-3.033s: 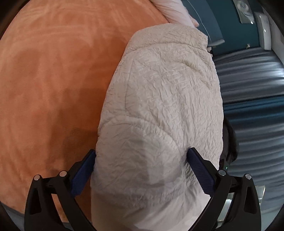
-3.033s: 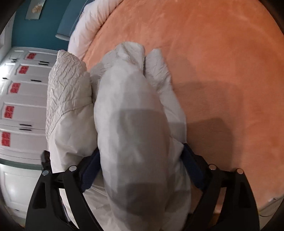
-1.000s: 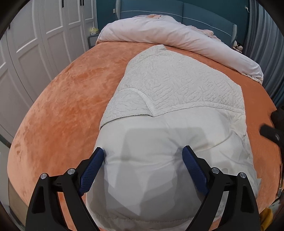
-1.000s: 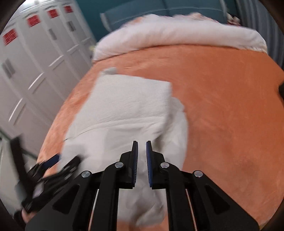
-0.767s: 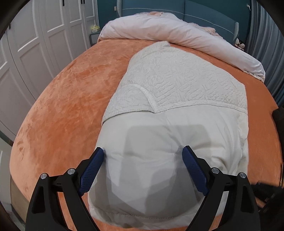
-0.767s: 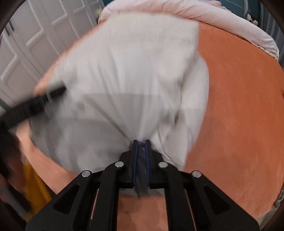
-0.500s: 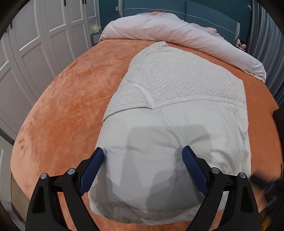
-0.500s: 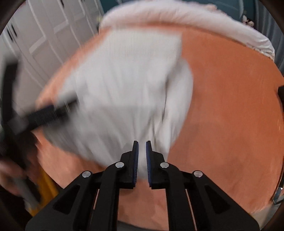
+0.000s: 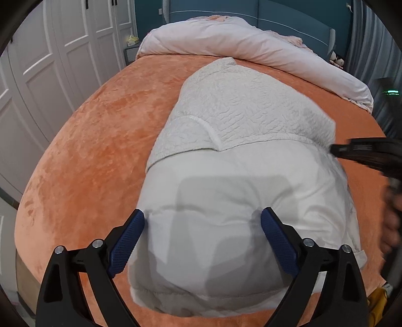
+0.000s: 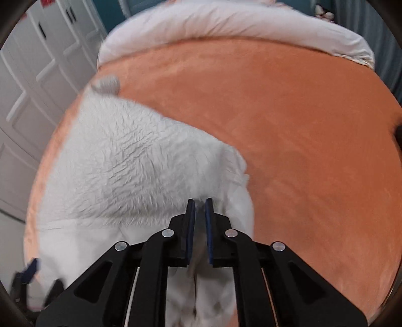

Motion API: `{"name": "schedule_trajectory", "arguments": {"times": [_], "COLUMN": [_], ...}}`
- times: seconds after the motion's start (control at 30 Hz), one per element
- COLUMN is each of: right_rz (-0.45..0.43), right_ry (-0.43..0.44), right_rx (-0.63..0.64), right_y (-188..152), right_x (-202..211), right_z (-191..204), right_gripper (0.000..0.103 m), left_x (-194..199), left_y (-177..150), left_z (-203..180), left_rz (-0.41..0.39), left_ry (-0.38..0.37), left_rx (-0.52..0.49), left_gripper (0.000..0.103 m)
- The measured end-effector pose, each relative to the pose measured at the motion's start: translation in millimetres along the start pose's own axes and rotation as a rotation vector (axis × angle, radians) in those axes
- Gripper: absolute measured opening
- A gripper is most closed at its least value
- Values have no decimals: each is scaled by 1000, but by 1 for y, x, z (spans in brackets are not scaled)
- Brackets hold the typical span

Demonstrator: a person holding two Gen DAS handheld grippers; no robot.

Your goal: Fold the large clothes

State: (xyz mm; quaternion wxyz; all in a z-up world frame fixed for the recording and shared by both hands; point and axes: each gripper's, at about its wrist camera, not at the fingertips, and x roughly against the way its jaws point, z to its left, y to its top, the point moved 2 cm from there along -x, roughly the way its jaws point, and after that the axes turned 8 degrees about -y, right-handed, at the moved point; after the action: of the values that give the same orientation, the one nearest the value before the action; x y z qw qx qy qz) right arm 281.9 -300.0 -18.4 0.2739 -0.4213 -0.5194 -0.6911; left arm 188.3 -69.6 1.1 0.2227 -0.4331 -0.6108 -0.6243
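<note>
The folded white quilted garment point(image 9: 241, 161) lies near the orange bedspread's point(image 9: 100, 140) front edge, beneath the spread left gripper point(image 9: 202, 226), its right edge pinched by the right gripper point(image 10: 199, 203).

A wide bed point(image 9: 83, 140) covered in orange plush fills the room ahead of the tools. At its far end a pale pink duvet point(image 9: 251, 47) lies bunched against a teal upholstered headboard point(image 9: 289, 17). White panelled wardrobe doors point(image 9: 50, 63) line the wall off to the left, with a small bedside unit point(image 9: 130, 54) tucked into the far left corner. Grey-blue curtains point(image 9: 371, 37) hang at the far right. Even indoor light falls across the bedding.
</note>
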Motion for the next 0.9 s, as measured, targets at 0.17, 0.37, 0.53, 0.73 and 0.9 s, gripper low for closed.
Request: {"name": "schedule_trajectory", "arguments": {"times": [0.17,0.37,0.53,0.73,0.9], "right_rz": [-20,122,87,-32,77], "right_ry": [120,18,-76,4,-50], "right_rx": [141,219,304,189,208], "right_y": [-65,-167,-171,-131,-147], "right_x": [65,12,37,86,38], "right_z": [16,7,15,11,10], "right_gripper": [11,3,7,9,8], "left_x": [20,15,27,31,36], "left_y": [-10,-41,-57,-67,-71], "left_z": [7,4,-10,-16,-18], "left_rz": [-17,37,29,42,36], "left_ry": [2,-10,27,27,41], "left_rx": [2,25,-35,-26,-28], "left_gripper": [90,93,93,91,91]}}
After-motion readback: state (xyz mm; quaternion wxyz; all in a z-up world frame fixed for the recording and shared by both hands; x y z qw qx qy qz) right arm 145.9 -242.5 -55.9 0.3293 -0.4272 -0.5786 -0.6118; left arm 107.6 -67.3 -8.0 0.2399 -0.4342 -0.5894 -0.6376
